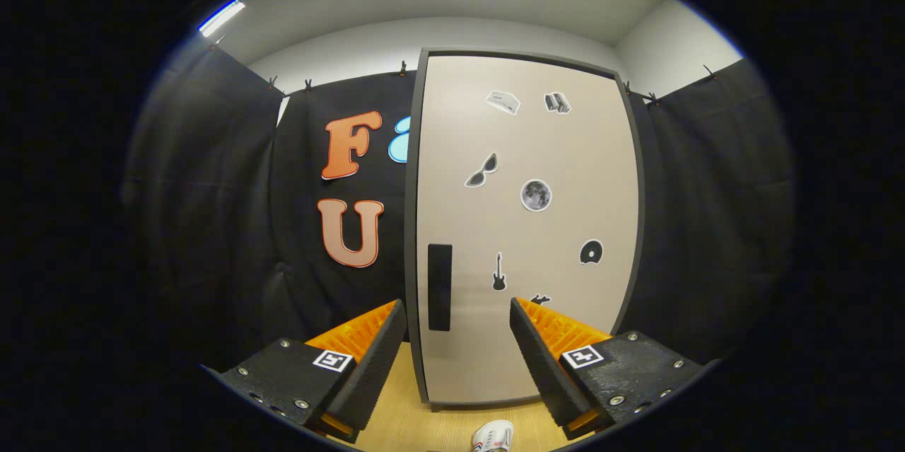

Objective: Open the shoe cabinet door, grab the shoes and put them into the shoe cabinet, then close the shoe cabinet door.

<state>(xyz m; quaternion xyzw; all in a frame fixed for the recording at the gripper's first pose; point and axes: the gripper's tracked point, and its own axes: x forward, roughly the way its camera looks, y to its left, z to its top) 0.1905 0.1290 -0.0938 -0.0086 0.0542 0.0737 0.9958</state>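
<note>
One shoe cabinet [527, 226] stands upright on a pale wooden floor [417, 424] against the black cloth wall [212, 211] of the booth. It has one tall door [565, 155], beige, set in a dark grey frame, and the door is closed flat in that frame. One black vertical handle [439, 287], a narrow rectangle, sits low on the door near its left edge.

Seven small stickers can be counted on the door. A white box [503, 101] and a stack of books [557, 102] sit side by side near the top. Below them are a pair of sunglasses [481, 170] and a round grey moon [536, 195]. Lower down are a black disc [591, 252] and a small black guitar [499, 272]. A seventh dark sticker [540, 298] is partly hidden behind the right finger, so its shape cannot be told.

One shoe [493, 436] is visible: white with small red and dark marks, lying on the floor in front of the cabinet's foot, between the two fingers and closer to the right one. Only part of it can be seen.

One gripper [458, 328] is held level, facing the lower part of the door. Its two fingers are spread wide apart and hold nothing. The handle sits in the gap between them, just beside the left fingertip [396, 317] and beyond it. The gripper touches neither the cabinet nor the shoe.
</note>
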